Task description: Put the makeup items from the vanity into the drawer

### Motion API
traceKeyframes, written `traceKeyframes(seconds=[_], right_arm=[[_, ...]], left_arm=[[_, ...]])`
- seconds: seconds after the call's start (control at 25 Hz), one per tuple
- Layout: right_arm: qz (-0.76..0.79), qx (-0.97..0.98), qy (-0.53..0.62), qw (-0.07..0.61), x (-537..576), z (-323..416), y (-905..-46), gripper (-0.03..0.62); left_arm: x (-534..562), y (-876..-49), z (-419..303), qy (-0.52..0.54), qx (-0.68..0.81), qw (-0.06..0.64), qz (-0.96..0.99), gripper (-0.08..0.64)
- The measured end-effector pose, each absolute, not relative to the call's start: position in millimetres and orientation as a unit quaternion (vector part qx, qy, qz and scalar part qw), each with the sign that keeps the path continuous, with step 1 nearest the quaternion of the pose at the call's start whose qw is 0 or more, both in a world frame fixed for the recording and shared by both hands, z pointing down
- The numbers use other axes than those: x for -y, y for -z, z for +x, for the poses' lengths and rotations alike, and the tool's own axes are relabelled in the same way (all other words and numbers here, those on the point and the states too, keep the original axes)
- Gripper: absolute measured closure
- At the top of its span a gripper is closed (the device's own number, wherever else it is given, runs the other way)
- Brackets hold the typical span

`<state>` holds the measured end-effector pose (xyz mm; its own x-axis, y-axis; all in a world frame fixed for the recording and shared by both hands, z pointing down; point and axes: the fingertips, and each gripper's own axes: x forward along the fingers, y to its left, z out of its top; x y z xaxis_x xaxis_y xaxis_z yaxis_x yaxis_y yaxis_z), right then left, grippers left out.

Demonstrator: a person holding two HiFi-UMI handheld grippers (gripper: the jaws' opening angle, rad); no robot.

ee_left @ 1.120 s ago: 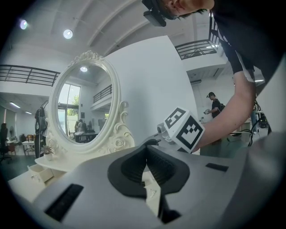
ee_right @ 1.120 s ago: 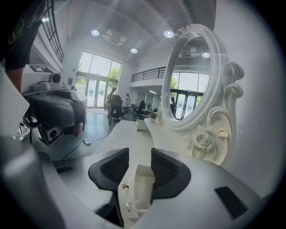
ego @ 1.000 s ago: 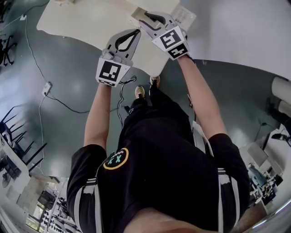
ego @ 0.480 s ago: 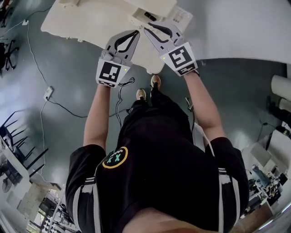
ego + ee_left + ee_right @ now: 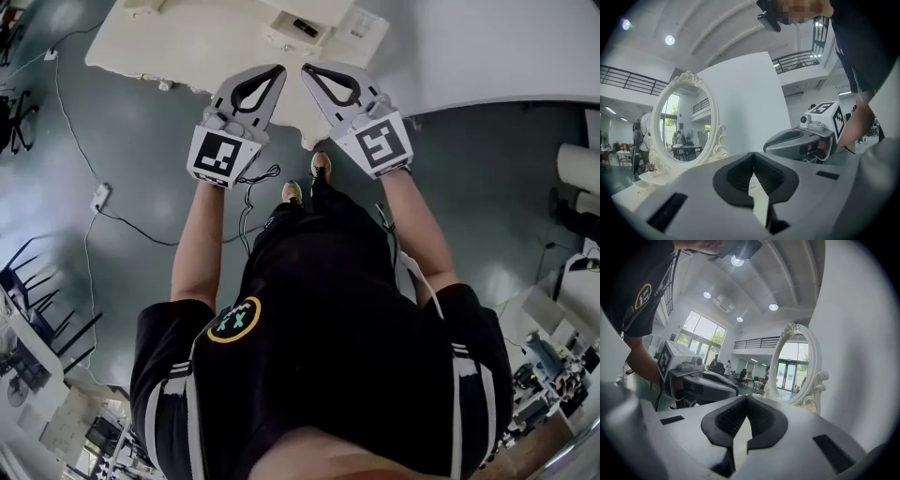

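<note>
Makeup item [image 5: 305, 27]: one small, dark, slim piece. It lies inside the open drawer [image 5: 281, 37] at the right end of the cream vanity tabletop [image 5: 187, 47], on the far side of both grippers and touched by neither. Orientation: lying flat, with the long axis slanted across the drawer from far-left to near-right in the head view. It is too small to tell cap end from base end, so no heading is assigned. Recent change: a second ago the right gripper [image 5: 307, 68] hung directly over this drawer, with the left gripper [image 5: 279, 68] just beside it. Both are now drawn back toward the person, their tips near one another over the near edge of the tabletop and well apart from the drawer. Right tongs: have just been closing and are now fully together, with nothing between them. Left tongs: likewise closed and empty. Each gripper view looks level past its shut tips to the ornate white oval mirror [image 5: 682, 122] and the other gripper alongside. Task reading: judged from where the piece lies, it counts as delivered and let go. The withdrawal suggests either a return for further items or a move to push the drawer shut, and which of these cannot be told. Remaining stock: no other makeup item can be made out on the tabletop at this scale.
</note>
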<state>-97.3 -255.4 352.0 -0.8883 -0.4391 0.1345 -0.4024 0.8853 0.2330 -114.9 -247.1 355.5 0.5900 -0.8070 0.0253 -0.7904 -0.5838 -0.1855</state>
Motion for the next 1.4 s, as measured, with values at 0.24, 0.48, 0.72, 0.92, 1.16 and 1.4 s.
traceKeyframes(seconds=[0.24, 0.48, 0.72, 0.92, 1.16, 1.4], right_arm=[[0.221, 0.967, 0.104, 0.066, 232.3, -89.7, -342.7, 0.571], [0.233, 0.963, 0.120, 0.057, 230.0, -82.7, -337.1, 0.572], [0.236, 0.963, 0.117, 0.050, 234.5, -78.3, -335.2, 0.572], [0.239, 0.964, 0.108, 0.044, 232.6, -76.9, -331.1, 0.572], [0.240, 0.964, 0.108, 0.046, 235.2, -74.9, -331.8, 0.572], [0.241, 0.963, 0.111, 0.042, 241.4, -72.7, -330.4, 0.572]], left_arm=[[233.0, -344.8, -112.5, 0.040, -0.443, 0.070, -0.893, 0.540], [228.4, -341.2, -107.8, 0.035, -0.439, 0.071, -0.895, 0.540], [231.6, -345.6, -103.1, 0.040, -0.438, 0.071, -0.895, 0.540], [230.7, -344.7, -104.4, 0.038, -0.444, 0.064, -0.893, 0.540], [233.9, -347.0, -104.9, 0.044, -0.450, 0.055, -0.890, 0.540], [239.2, -346.5, -102.8, 0.046, -0.454, 0.055, -0.888, 0.540]])
